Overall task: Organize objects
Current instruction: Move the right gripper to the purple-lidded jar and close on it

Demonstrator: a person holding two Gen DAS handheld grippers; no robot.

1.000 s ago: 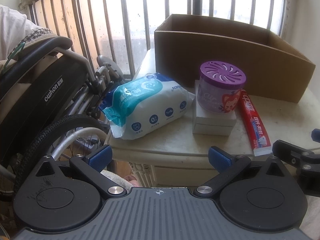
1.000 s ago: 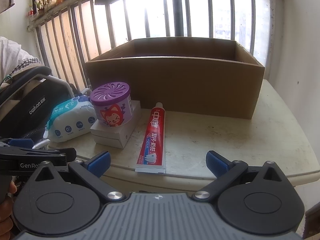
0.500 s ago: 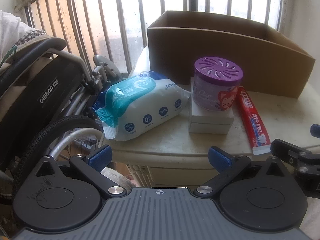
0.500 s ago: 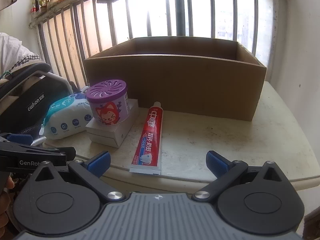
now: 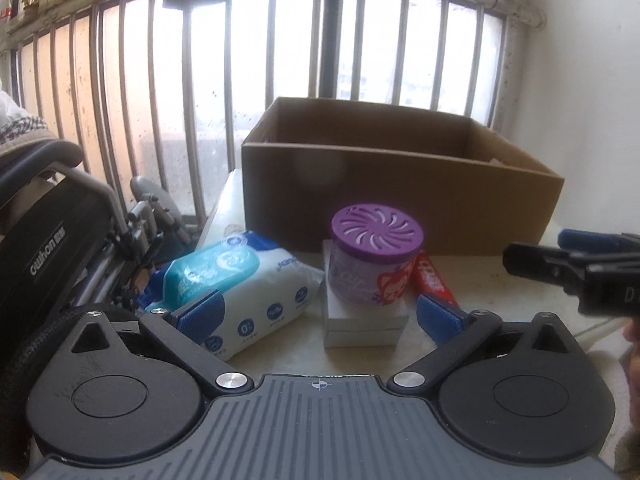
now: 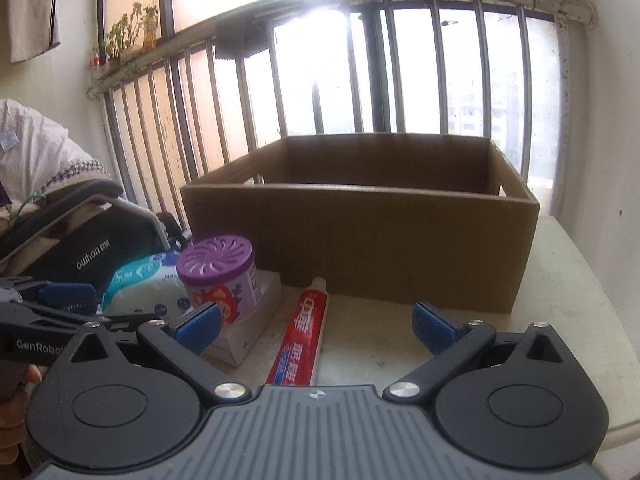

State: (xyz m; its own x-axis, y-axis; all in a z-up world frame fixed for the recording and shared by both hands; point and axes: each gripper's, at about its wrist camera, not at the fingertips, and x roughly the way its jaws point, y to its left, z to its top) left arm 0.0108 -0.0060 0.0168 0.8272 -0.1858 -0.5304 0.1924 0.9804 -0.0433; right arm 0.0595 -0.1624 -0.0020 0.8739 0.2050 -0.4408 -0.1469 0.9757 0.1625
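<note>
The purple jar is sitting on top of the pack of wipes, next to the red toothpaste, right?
Not quite. The purple jar sits on a small white box, not on the pack of wipes, which lies beside the box. The left wrist view shows it clearly. The red toothpaste is indeed next to it, on the other side.

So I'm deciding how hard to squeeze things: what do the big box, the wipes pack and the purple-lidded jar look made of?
The big box looks like plain brown corrugated cardboard, matte, with raw edges. The wipes pack seems soft glossy plastic film: it creases and shines. The purple-lidded jar looks like rigid plastic, with a moulded vented lid and a printed label.
</note>
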